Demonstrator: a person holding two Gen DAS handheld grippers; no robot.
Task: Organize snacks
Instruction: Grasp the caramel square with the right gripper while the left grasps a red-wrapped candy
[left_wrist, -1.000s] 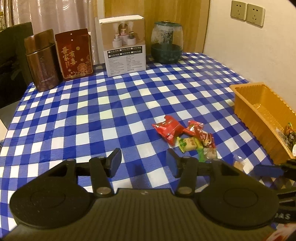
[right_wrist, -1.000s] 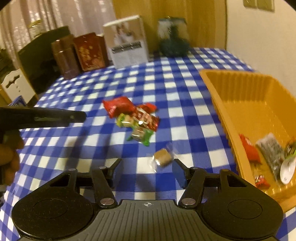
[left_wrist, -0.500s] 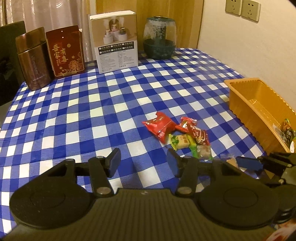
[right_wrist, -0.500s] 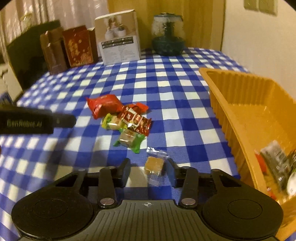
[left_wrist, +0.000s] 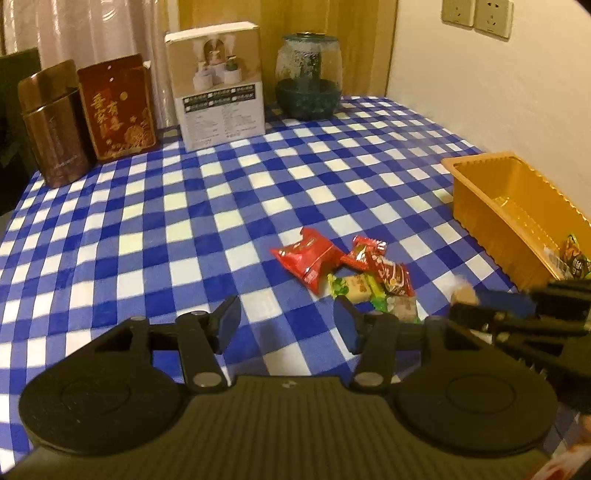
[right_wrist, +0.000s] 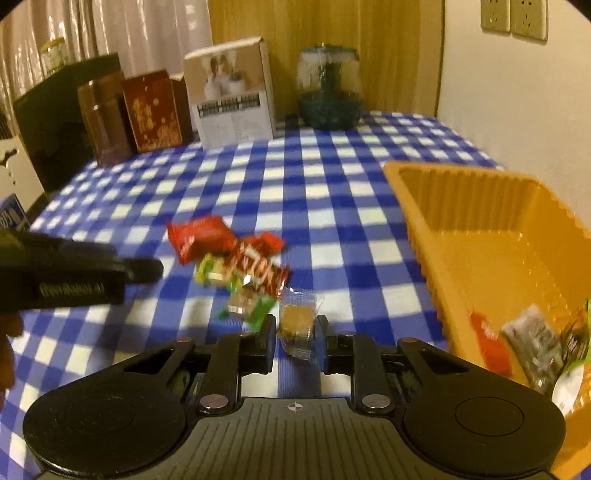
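Two grippers work over a blue-and-white checked table (right_wrist: 332, 206). Nearest, the right gripper (right_wrist: 297, 339) has its fingers closed onto a brown candy in a clear wrapper (right_wrist: 297, 323), pinching it from both sides; whether the candy is lifted clear of the cloth cannot be told. The left gripper (left_wrist: 286, 325) has its fingers spread wide with nothing between them, over the cloth near the front edge.

Just beyond the held candy lies a small heap of wrapped snacks (right_wrist: 236, 266) in the middle of the table: a green-wrapped sweet (right_wrist: 247, 308) closest, a yellow-green one (right_wrist: 212, 273) and a red striped packet (right_wrist: 258, 267) touching it, and a larger red packet (right_wrist: 197, 236) at the heap's far side.

Along the right edge sits an orange tray (right_wrist: 436, 236), holding a red packet (right_wrist: 491, 347) and a dark speckled packet (right_wrist: 532, 343) at its near end.

At the far edge stand, left to right, a brown tin (left_wrist: 53, 125), a red decorated box (left_wrist: 118, 107), a white carton (left_wrist: 218, 85) and a glass jar (left_wrist: 308, 74) with a dark base.
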